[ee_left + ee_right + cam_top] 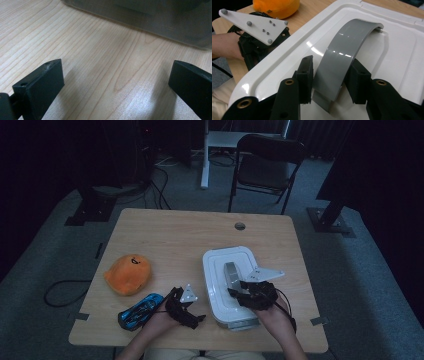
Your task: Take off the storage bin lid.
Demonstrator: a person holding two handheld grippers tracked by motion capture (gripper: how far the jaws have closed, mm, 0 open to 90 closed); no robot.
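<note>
Between right claw pads: grey handle

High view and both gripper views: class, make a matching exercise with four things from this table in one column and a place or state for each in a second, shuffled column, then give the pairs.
Things:
1. orange plush toy
2. blue toy car
3. grey handle
4. left gripper

Places or states:
A. between the right gripper's fingers
B. open over bare wood
C. near the table's left edge
D. by the front edge, beside the left hand

Pairs: 1-C, 2-D, 3-A, 4-B
</note>
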